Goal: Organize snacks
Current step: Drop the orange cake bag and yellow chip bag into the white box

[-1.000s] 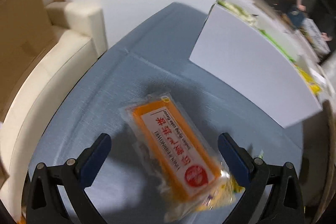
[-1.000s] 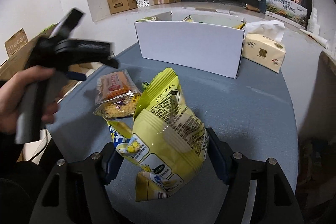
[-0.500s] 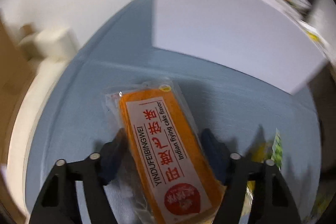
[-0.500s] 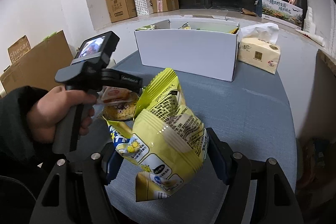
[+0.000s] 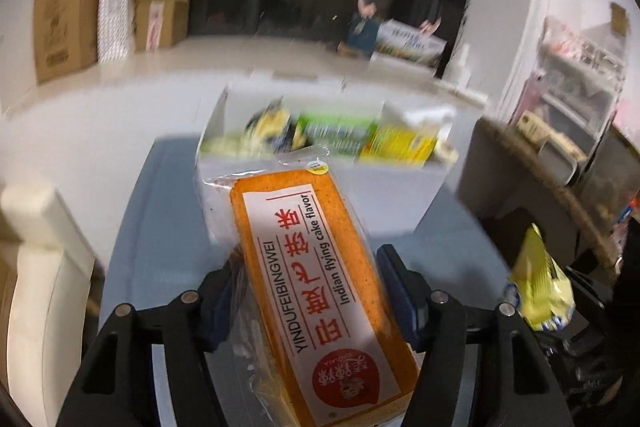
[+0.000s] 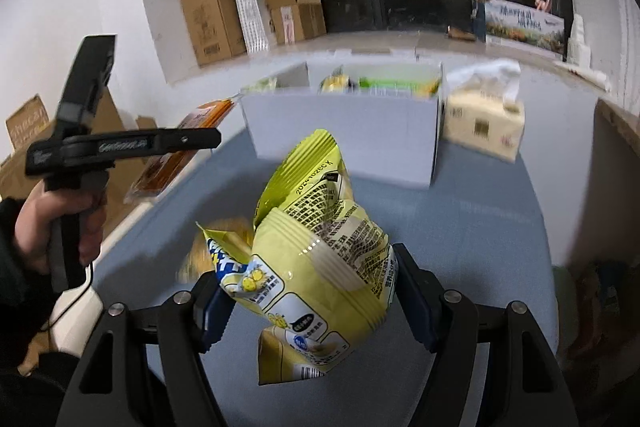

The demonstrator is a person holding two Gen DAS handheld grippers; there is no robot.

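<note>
An orange flying-cake pack [image 5: 316, 287] in clear wrap is held off the blue table [image 5: 160, 227], with my left gripper [image 5: 310, 291] shut on its sides. In the right wrist view the same pack [image 6: 172, 159] hangs from the left gripper [image 6: 200, 139], left of the white box [image 6: 344, 139]. My right gripper [image 6: 312, 299] is shut on a yellow snack bag [image 6: 320, 259], held above the table before the box. The open box [image 5: 400, 195] holds several yellow and green snack packs.
A tissue pack [image 6: 484, 123] sits right of the white box. A blurred yellowish packet [image 6: 216, 251] lies on the table under the yellow bag. A cream sofa [image 5: 40, 267] is at the table's left. Cardboard boxes [image 6: 212, 15] stand by the far wall.
My left gripper closed on the orange cake pack and lifted it off the table, turning toward the white box. The right gripper rose slightly with the yellow bag still in it.
</note>
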